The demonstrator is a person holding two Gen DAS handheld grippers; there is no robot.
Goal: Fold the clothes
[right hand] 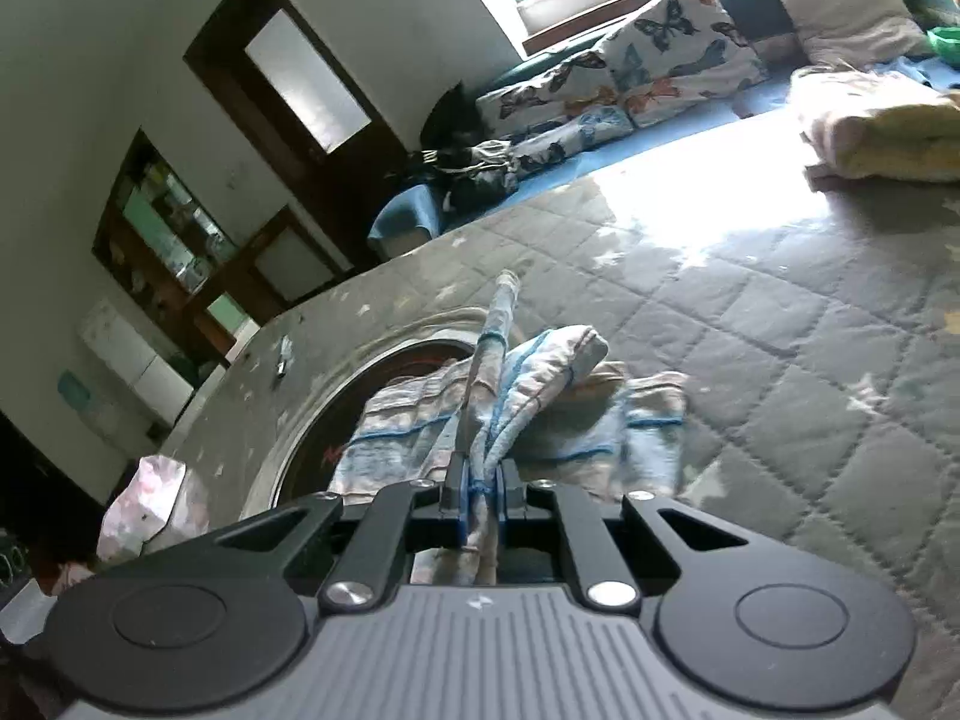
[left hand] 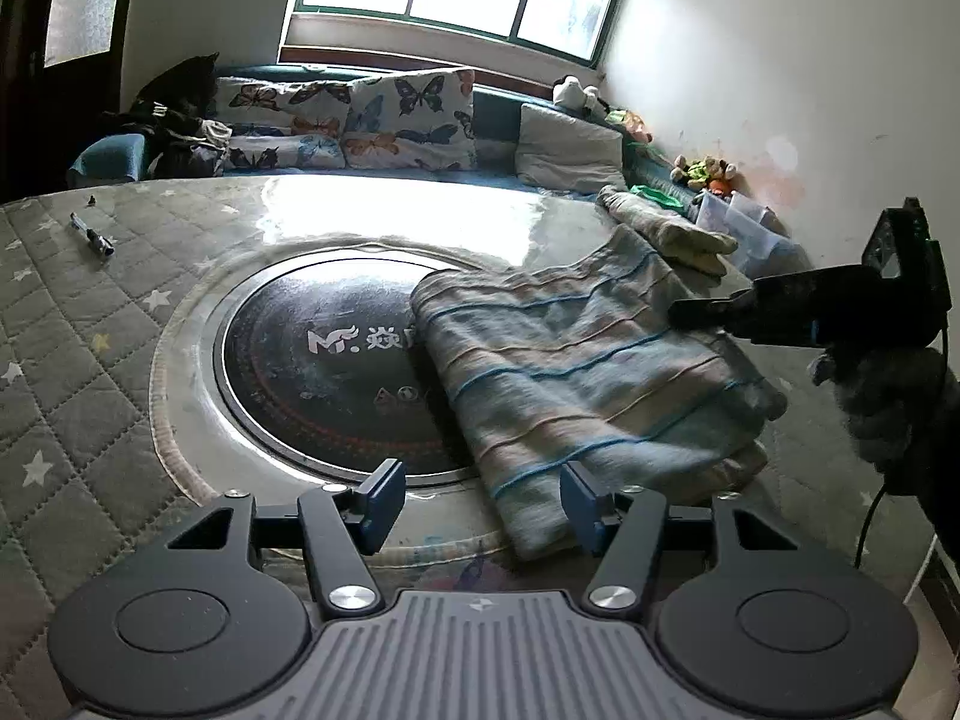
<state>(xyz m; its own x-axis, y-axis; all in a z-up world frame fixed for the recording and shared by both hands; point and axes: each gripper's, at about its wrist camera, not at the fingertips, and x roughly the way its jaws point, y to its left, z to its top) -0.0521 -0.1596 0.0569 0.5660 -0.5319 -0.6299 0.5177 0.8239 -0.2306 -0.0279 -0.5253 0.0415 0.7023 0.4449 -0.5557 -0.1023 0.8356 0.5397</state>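
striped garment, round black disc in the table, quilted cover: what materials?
Blue-and-beige striped garment: soft knit or woven cloth, matte; it creases and bunches in the right gripper.
Round black disc: looks like glass or ceramic, glossy, reflecting the window, metal-looking rim.
Grey quilted star-print cover: stitched fabric, apparently under clear plastic, given the glare.

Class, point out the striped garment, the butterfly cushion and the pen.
striped garment (left hand: 576, 360), left wrist view, middle of the folded top layer
butterfly cushion (left hand: 414, 120), left wrist view, centre of its front face
pen (left hand: 92, 234), left wrist view, mid-barrel
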